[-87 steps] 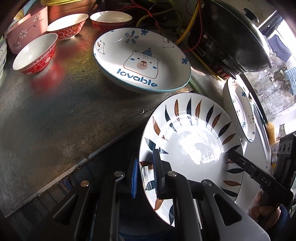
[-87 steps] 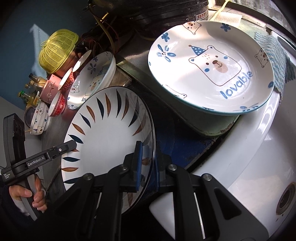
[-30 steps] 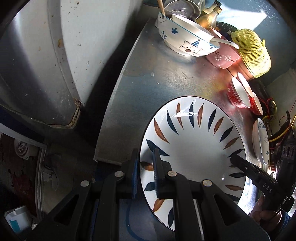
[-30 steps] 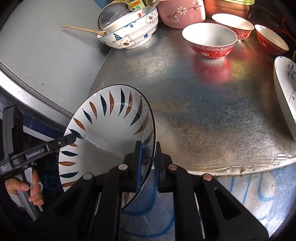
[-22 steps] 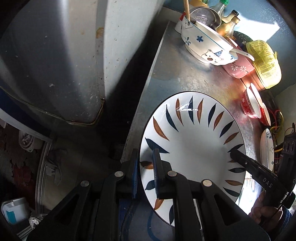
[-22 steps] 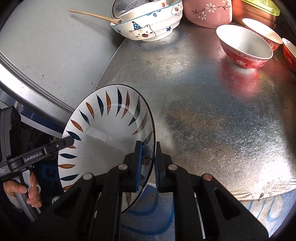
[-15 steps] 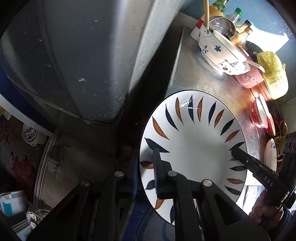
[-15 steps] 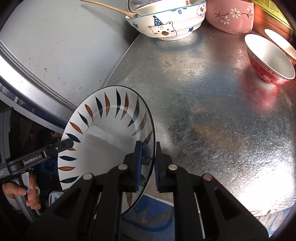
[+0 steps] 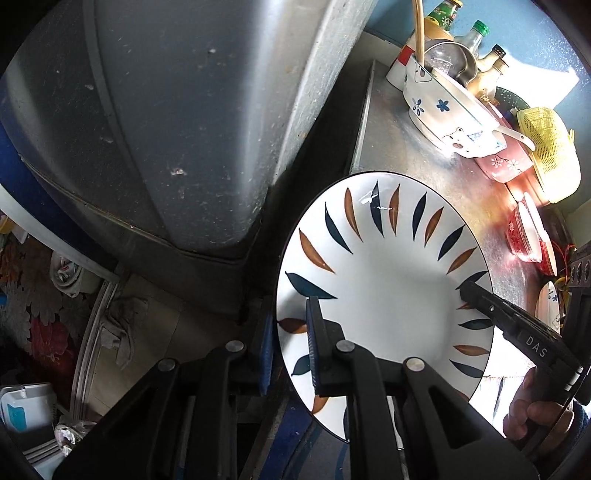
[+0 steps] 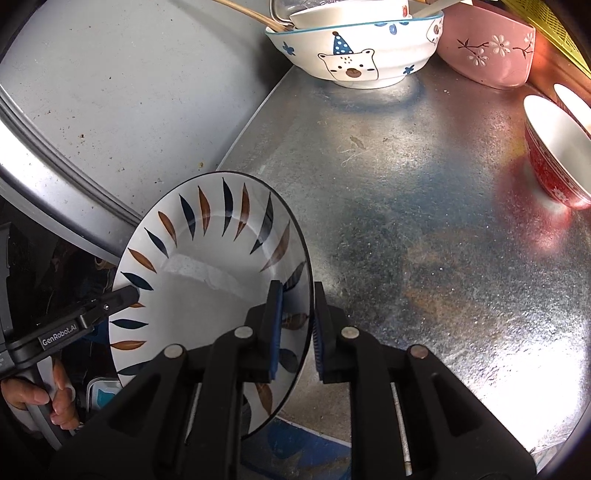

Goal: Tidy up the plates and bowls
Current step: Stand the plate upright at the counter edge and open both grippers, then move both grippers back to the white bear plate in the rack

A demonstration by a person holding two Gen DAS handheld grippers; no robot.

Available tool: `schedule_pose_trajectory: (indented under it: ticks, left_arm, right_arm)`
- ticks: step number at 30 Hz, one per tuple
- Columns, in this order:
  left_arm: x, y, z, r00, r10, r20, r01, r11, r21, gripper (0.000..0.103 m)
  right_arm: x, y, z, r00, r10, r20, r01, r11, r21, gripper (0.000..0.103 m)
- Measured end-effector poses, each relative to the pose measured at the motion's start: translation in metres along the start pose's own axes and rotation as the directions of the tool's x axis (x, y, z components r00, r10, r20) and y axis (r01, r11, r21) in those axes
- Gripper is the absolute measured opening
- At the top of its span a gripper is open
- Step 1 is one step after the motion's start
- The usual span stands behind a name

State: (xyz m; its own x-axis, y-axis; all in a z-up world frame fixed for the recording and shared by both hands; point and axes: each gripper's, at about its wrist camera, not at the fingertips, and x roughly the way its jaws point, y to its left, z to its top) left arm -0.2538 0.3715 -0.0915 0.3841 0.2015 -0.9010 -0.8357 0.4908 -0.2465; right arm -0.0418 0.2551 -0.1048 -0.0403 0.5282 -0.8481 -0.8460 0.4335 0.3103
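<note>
A white plate with blue and brown leaf marks [image 9: 388, 295] [image 10: 207, 280] is held tilted over the left front corner of the metal counter [image 10: 443, 258]. Part of it hangs past the edge. My left gripper [image 9: 290, 332] is shut on the plate's near rim. My right gripper [image 10: 297, 325] straddles the opposite rim. Its jaws are opening, and a thin gap shows between the outer pad and the rim. Each view shows the other gripper's finger [image 9: 480, 295] [image 10: 110, 302] lying on the plate. I cannot tell whether the plate rests on the counter.
At the counter's back stand a bear-print bowl [image 10: 351, 55] with dishes inside, a pink bowl [image 10: 484, 48] and red bowls [image 10: 554, 158]. A yellow basket [image 9: 550, 155] and bottles [image 9: 476, 33] sit behind. A grey appliance top [image 9: 147, 129] adjoins the counter's left. A hand [image 10: 37, 398] grips each handle.
Both grippers carried the plate leftward along the counter, from beside the bear plates to its left end. The right gripper's pads now stand slightly wider apart around the rim.
</note>
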Motion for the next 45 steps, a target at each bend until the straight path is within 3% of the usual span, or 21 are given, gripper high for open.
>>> schedule_pose_trajectory:
  ticks: [2, 3, 4, 6, 8, 10, 12, 13, 15, 23, 29, 45]
  left_arm:
    - [-0.001, -0.002, -0.002, 1.0, 0.023, -0.001, -0.023, 1.0, 0.005, 0.034]
    - [-0.002, -0.001, -0.003, 1.0, 0.03, 0.004, -0.03, 1.0, -0.002, 0.055]
    - [-0.004, -0.001, -0.004, 0.999, 0.034, 0.013, -0.033, 0.999, -0.014, 0.069]
    - [-0.009, 0.001, -0.006, 0.999, 0.045, 0.022, -0.045, 0.998, -0.034, 0.077]
    - [-0.015, 0.0, -0.008, 0.998, 0.056, 0.031, -0.055, 0.998, -0.039, 0.082]
    - [-0.024, -0.002, -0.009, 0.996, 0.072, 0.048, -0.07, 0.997, -0.042, 0.09]
    - [-0.035, -0.006, -0.012, 0.994, 0.082, 0.072, -0.079, 0.996, -0.041, 0.098]
    - [-0.04, -0.009, -0.013, 0.993, 0.087, 0.082, -0.085, 0.996, -0.034, 0.099]
    - [-0.05, -0.017, -0.016, 0.99, 0.097, 0.098, -0.096, 0.995, -0.015, 0.101]
    - [-0.078, -0.065, -0.024, 0.988, 0.052, 0.146, -0.063, 0.996, 0.07, 0.102]
    - [-0.084, -0.112, -0.035, 0.991, -0.011, 0.134, -0.01, 0.988, 0.156, 0.102]
    - [-0.08, -0.22, -0.072, 0.99, -0.131, 0.048, 0.104, 0.921, 0.375, 0.102]
  right_arm:
    - [-0.003, -0.003, -0.001, 1.0, 0.003, 0.006, -0.003, 1.0, 0.005, 0.017]
    - [-0.006, -0.003, -0.001, 1.0, -0.001, 0.014, 0.001, 1.0, 0.001, 0.017]
    - [-0.012, -0.002, -0.004, 1.0, -0.007, 0.024, 0.007, 1.0, -0.008, 0.017]
    - [-0.02, -0.001, -0.005, 0.999, -0.013, 0.039, 0.014, 1.0, -0.021, 0.018]
    - [-0.03, 0.001, -0.007, 0.998, -0.015, 0.054, 0.017, 0.999, -0.028, 0.031]
    - [-0.04, 0.001, -0.011, 0.997, -0.007, 0.073, 0.008, 1.0, -0.025, 0.065]
    - [-0.049, 0.002, -0.014, 0.997, 0.0, 0.08, 0.002, 1.0, -0.023, 0.087]
    - [-0.054, 0.002, -0.016, 0.997, 0.003, 0.08, -0.001, 1.0, -0.022, 0.094]
    - [-0.064, 0.002, -0.019, 0.997, -0.007, 0.077, 0.009, 1.0, -0.018, 0.097]
    - [-0.125, -0.008, -0.027, 0.988, -0.013, 0.154, 0.01, 1.0, 0.019, 0.1]
    - [-0.16, -0.034, -0.049, 0.978, -0.058, 0.199, 0.04, 0.995, 0.093, 0.102]
    - [-0.226, -0.111, -0.121, 0.947, -0.205, 0.248, 0.113, 0.933, 0.34, 0.103]
